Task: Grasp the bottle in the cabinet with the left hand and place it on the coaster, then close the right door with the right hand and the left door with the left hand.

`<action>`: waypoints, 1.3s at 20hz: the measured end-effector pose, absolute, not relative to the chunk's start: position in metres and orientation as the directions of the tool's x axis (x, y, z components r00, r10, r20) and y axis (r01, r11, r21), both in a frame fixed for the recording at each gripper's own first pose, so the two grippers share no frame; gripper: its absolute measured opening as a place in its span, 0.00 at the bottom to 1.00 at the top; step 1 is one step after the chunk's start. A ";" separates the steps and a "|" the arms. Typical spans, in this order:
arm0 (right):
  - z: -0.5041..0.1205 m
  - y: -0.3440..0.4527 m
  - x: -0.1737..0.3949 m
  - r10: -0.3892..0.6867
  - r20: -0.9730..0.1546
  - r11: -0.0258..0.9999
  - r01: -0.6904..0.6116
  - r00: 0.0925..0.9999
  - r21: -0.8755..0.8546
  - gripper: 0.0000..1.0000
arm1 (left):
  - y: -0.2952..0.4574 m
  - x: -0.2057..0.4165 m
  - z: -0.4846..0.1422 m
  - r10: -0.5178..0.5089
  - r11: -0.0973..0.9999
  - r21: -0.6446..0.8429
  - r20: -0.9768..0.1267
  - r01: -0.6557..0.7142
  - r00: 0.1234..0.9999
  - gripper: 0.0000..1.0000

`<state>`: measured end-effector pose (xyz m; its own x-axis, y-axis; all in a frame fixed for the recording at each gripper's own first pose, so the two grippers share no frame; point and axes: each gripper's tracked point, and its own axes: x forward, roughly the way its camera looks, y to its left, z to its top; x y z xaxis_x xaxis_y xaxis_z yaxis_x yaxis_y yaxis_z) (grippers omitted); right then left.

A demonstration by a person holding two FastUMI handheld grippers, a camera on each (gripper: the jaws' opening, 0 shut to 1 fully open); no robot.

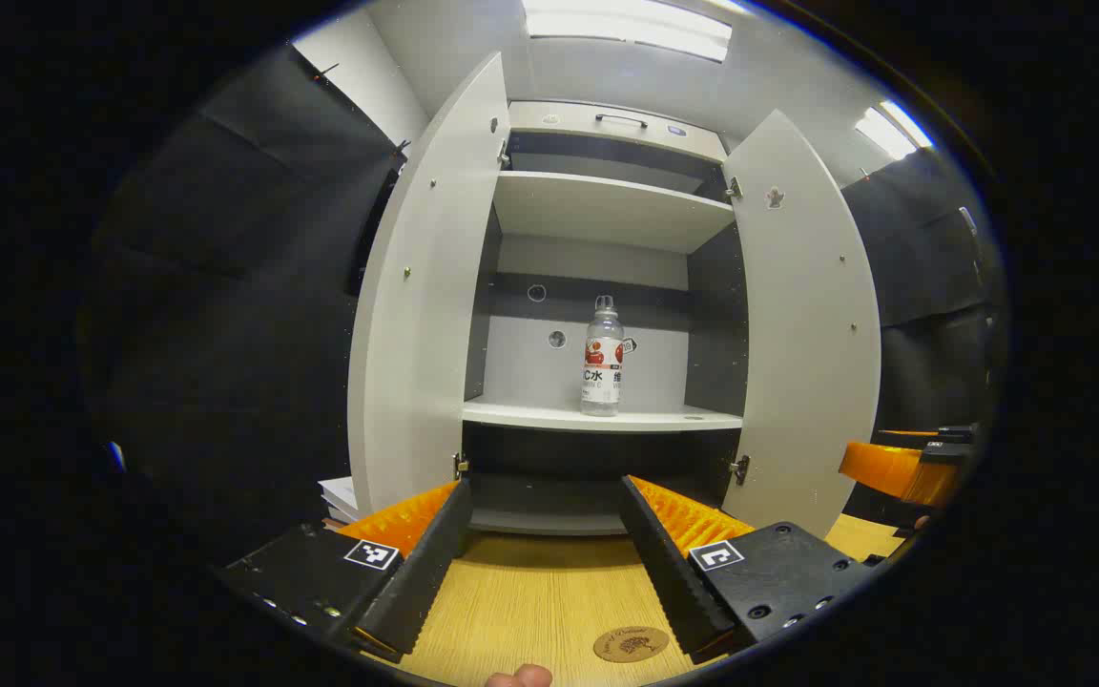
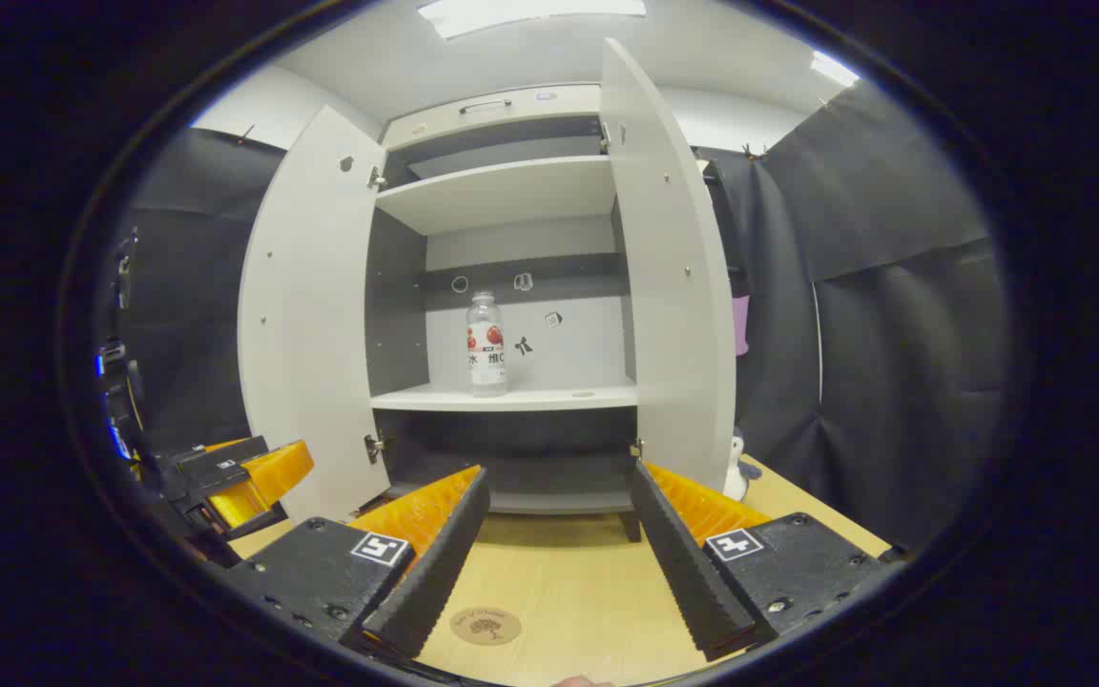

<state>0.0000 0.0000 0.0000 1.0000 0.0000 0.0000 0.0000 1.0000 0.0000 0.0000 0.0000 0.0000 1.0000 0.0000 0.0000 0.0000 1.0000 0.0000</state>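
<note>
A clear bottle (image 1: 602, 358) with a red and white label stands upright on the cabinet's middle shelf (image 1: 530, 414), also seen in the right gripper view (image 2: 486, 345). Both white doors stand wide open: the left door (image 1: 421, 305) (image 2: 306, 315) and the right door (image 1: 802, 324) (image 2: 673, 286). A round brown coaster (image 1: 631, 644) (image 2: 485, 626) lies on the wooden table in front of the cabinet. My left gripper (image 1: 545, 491) is open and empty above the table, well short of the shelf. My right gripper (image 2: 559, 477) is open and empty too; it also shows at the right edge (image 1: 902, 468).
The wooden table (image 1: 540, 592) reaches up to the cabinet's base. A stack of white papers (image 1: 340, 496) lies left of the cabinet. A small white figure (image 2: 736, 468) stands by the right door's foot. The upper shelf (image 1: 607, 205) is bare. Black cloth hangs on both sides.
</note>
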 end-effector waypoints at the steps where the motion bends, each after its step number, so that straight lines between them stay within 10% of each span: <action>1: 0.001 0.000 0.000 -0.001 0.002 1.000 0.001 1.000 0.002 0.94 | -0.001 0.000 0.002 -0.004 1.000 0.007 0.007 0.004 1.000 0.95; 26: 0.008 -0.007 -0.013 0.003 0.020 1.000 -0.003 1.000 0.000 0.98 | -0.029 0.077 0.010 -0.110 0.989 -0.100 -0.012 0.108 0.994 0.95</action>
<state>-0.0131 -0.0067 0.0076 0.9998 0.0029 0.0205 -0.0029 1.0000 0.0004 0.0773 -0.0290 0.0103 0.9938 -0.1101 -0.0121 0.1083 0.9891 -0.1001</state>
